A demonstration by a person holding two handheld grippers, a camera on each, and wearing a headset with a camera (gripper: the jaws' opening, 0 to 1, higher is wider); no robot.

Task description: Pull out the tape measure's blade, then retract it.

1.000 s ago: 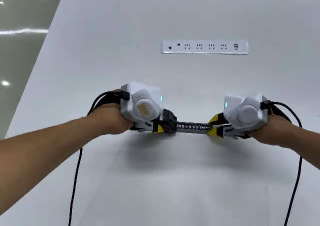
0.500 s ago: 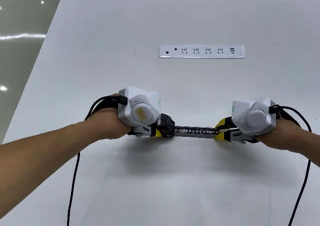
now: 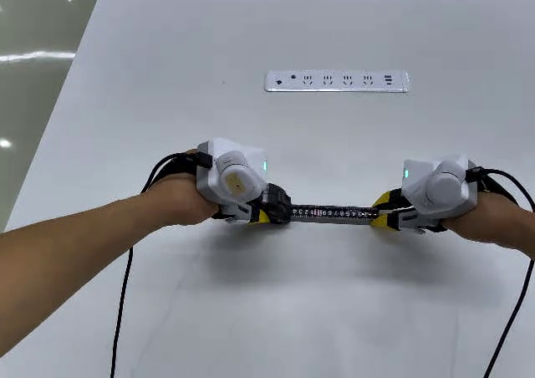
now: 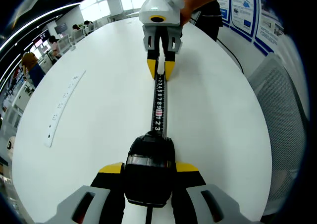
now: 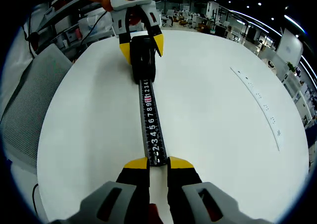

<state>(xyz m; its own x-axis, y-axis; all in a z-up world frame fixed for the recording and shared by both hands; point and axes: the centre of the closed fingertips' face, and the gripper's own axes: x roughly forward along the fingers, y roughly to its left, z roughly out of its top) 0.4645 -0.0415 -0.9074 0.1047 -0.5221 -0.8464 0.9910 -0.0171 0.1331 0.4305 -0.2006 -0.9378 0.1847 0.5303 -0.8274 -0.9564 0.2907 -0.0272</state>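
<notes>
A black tape measure case (image 3: pixel 277 205) (image 4: pixel 149 167) (image 5: pixel 142 57) sits low over the white table, with my left gripper (image 3: pixel 266 211) (image 4: pixel 148 168) shut on its sides. Its dark numbered blade (image 3: pixel 333 213) (image 4: pixel 159 107) (image 5: pixel 150 120) stretches to the right, roughly level. My right gripper (image 3: pixel 384 217) (image 5: pixel 157 162) is shut on the blade's tip. In the left gripper view the right gripper (image 4: pixel 160 68) faces me at the far end of the blade. In the right gripper view the left gripper (image 5: pixel 141 46) straddles the case.
A white power strip (image 3: pixel 337 81) (image 4: pixel 62 107) (image 5: pixel 258 105) lies farther back on the white table (image 3: pixel 276 311). Black cables (image 3: pixel 125 294) trail from both grippers toward the near edge. A mesh chair (image 4: pixel 280 115) stands beside the table.
My right gripper has moved to the right with the blade's tip, so more of the blade is drawn out of the case. The left gripper has stayed about where it was.
</notes>
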